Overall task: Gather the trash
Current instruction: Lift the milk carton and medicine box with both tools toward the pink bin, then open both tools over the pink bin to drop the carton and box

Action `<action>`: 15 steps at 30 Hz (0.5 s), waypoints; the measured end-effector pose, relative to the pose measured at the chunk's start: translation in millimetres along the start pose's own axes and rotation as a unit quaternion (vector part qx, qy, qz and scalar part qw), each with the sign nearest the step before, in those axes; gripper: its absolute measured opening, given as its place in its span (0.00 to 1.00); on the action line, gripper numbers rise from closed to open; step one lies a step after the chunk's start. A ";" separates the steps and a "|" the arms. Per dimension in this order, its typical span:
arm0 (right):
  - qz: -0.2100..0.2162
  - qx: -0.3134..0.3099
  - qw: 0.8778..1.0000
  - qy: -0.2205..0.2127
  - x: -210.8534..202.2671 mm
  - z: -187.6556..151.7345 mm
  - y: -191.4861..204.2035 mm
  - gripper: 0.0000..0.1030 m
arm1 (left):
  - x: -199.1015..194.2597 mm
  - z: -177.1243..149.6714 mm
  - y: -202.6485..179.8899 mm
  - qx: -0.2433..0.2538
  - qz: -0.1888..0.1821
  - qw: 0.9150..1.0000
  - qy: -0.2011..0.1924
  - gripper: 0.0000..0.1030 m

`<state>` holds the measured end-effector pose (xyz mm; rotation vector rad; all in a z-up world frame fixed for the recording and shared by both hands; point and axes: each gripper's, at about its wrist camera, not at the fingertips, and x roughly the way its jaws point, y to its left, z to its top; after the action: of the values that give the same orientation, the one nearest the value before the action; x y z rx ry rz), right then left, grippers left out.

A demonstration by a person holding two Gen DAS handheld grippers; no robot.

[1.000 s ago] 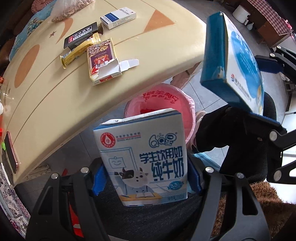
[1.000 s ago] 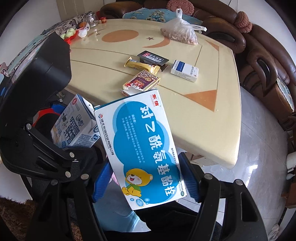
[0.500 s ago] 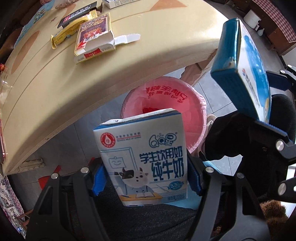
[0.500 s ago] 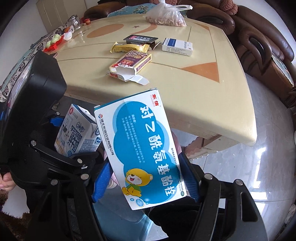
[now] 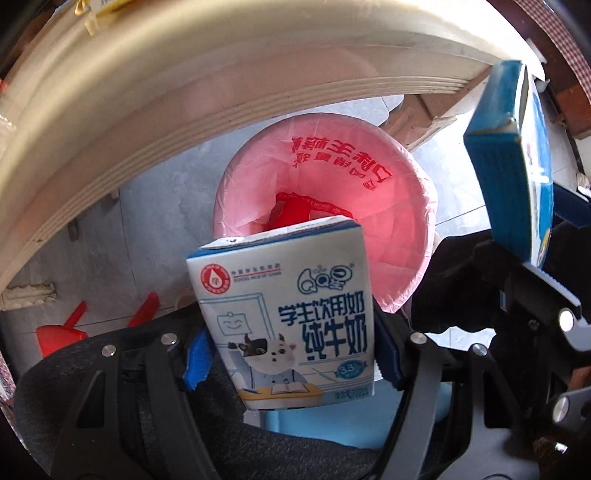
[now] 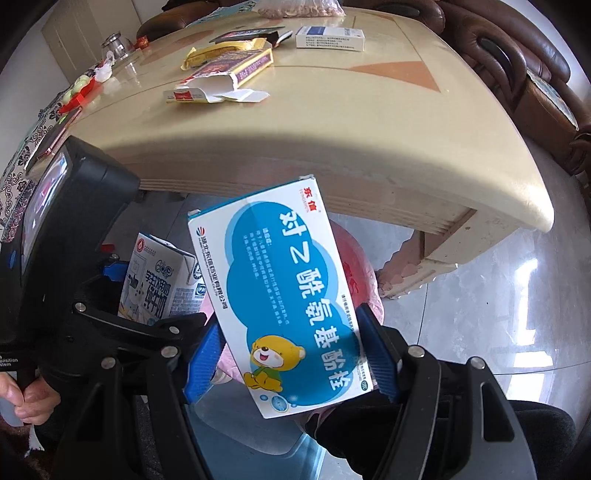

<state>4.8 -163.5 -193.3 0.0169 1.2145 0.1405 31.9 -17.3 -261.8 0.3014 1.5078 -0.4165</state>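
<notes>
My left gripper [image 5: 291,354] is shut on a white and blue milk carton [image 5: 288,317], held upright above the near rim of a bin lined with a pink bag [image 5: 388,206]. Something red lies at the bin's bottom. My right gripper [image 6: 291,354] is shut on a blue and white medicine box [image 6: 284,302] with a cartoon bear, tilted, just below the table edge. The same medicine box [image 5: 517,184] shows at the right of the left wrist view, and the milk carton [image 6: 159,284] at the left of the right wrist view. The pink bag [image 6: 358,273] peeks out behind the medicine box.
The cream table [image 6: 369,122] overhangs the bin and carries an opened red and gold box [image 6: 229,70], a gold wrapper [image 6: 221,50], a black pack [image 6: 247,35] and a white and blue box [image 6: 328,37]. Brown sofas [image 6: 517,48] stand behind. A hand [image 6: 26,398] grips the left handle.
Both grippers have come down from above the tabletop to below its edge, each still holding its box. The pink bin has grown larger and nearer in the left wrist view.
</notes>
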 end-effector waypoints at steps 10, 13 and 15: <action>-0.010 0.044 0.998 0.032 56.2 -4.5 -26.4 0.66 | 42.9 11.4 8.3 -0.049 -0.027 0.998 0.031 0.67; -0.002 0.053 0.997 0.050 76.0 -8.9 -31.3 0.66 | 52.6 12.9 12.7 -0.069 -0.040 0.996 0.039 0.67; 0.001 0.059 0.997 0.059 87.1 -8.9 -35.3 0.66 | 62.1 14.5 14.5 -0.079 -0.047 0.995 0.049 0.67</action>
<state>29.7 -188.9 -280.7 0.1139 1.3400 0.0734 52.2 -15.6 -324.0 0.1273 1.6455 -0.3577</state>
